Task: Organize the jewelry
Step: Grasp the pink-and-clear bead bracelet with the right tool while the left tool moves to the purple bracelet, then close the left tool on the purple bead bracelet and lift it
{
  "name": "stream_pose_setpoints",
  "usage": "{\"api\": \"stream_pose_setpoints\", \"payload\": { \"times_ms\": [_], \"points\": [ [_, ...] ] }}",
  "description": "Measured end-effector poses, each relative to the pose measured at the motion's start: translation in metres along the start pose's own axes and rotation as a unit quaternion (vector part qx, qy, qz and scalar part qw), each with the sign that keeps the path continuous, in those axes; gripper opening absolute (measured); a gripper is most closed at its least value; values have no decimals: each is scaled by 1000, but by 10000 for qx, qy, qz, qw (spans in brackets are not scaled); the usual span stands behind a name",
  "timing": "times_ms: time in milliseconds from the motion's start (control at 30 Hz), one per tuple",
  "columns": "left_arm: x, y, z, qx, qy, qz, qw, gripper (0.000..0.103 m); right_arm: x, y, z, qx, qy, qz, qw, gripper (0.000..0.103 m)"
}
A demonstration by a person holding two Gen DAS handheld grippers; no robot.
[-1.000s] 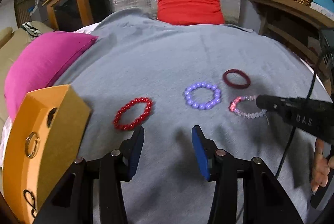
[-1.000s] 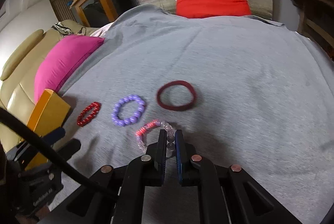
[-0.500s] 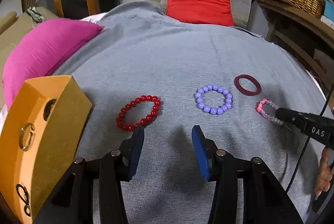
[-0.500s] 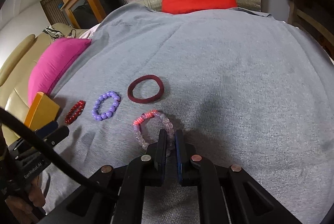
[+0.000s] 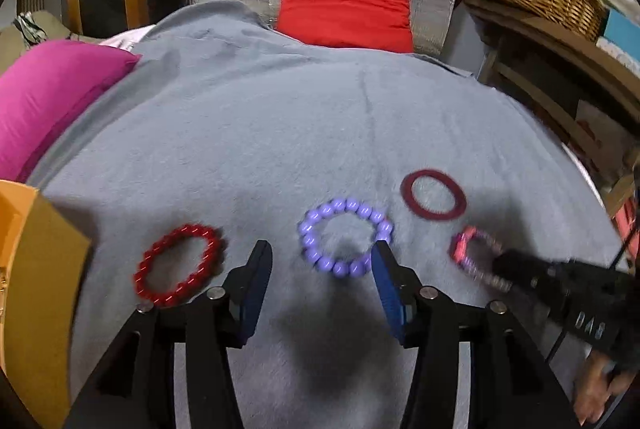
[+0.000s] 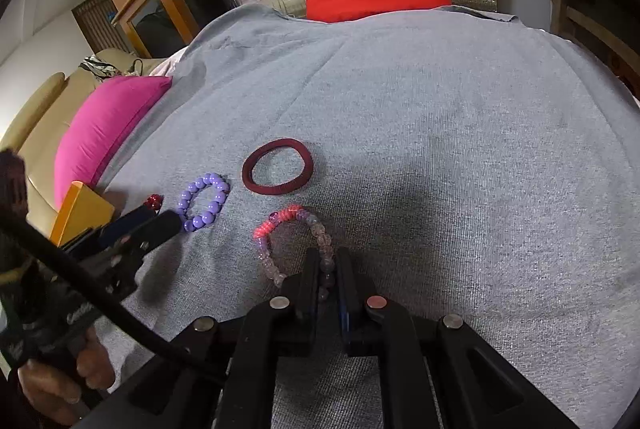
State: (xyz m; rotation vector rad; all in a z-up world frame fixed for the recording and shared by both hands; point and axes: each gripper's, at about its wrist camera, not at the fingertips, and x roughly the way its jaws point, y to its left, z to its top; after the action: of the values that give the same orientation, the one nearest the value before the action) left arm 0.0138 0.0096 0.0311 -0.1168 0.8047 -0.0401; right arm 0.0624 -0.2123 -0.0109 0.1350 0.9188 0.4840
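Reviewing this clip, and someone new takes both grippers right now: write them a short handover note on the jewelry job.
Right gripper: shut on the pink and clear bead bracelet, which lies on the grey cloth.
Left gripper: open, jaws just widened, empty, at the near edge of the purple bead bracelet.
Red bead bracelet and dark red hair band lie loose on the cloth; orange box at left.
Done: one bracelet gripped. Left: stowing all four.

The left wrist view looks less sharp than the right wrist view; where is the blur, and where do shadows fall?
Left wrist view: the red bead bracelet and maroon band are smeared by motion blur. Right wrist view: sharp; a soft shadow lies on the grey cloth right of the pink and clear bracelet.
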Motion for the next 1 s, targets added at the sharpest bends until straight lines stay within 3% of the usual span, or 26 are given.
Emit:
{"api": "stream_pose_setpoints", "payload": {
  "times_ms": [133, 267, 467, 567, 633, 833, 1000],
  "points": [
    [9, -12, 5, 54, 55, -213, 9997, 68, 1, -1, 0, -3, -7, 22, 10000, 9],
    [18, -21, 7, 290, 113, -114, 9994, 68, 1, -2, -1, -22, -13, 55, 10000, 9],
    [29, -19, 9, 243, 247, -15, 9994, 67, -1, -3, -3, -79, -47, 99, 9999, 9],
    [29, -23, 8, 385, 203, 15, 9990, 48, -2, -4, -5, -91, -61, 114, 9999, 9],
    [27, -25, 8, 488, 172, 33, 9987, 26, -3, -4, -6, -100, -69, 113, 9999, 9],
    [22, -26, 6, 619, 140, 109, 9979, 12, -5, -2, -7, -126, -76, 85, 9999, 9],
    [18, -26, 4, 707, 135, 176, 9973, 10, -7, 0, -7, -166, -66, 30, 9998, 9]
  ]
}}
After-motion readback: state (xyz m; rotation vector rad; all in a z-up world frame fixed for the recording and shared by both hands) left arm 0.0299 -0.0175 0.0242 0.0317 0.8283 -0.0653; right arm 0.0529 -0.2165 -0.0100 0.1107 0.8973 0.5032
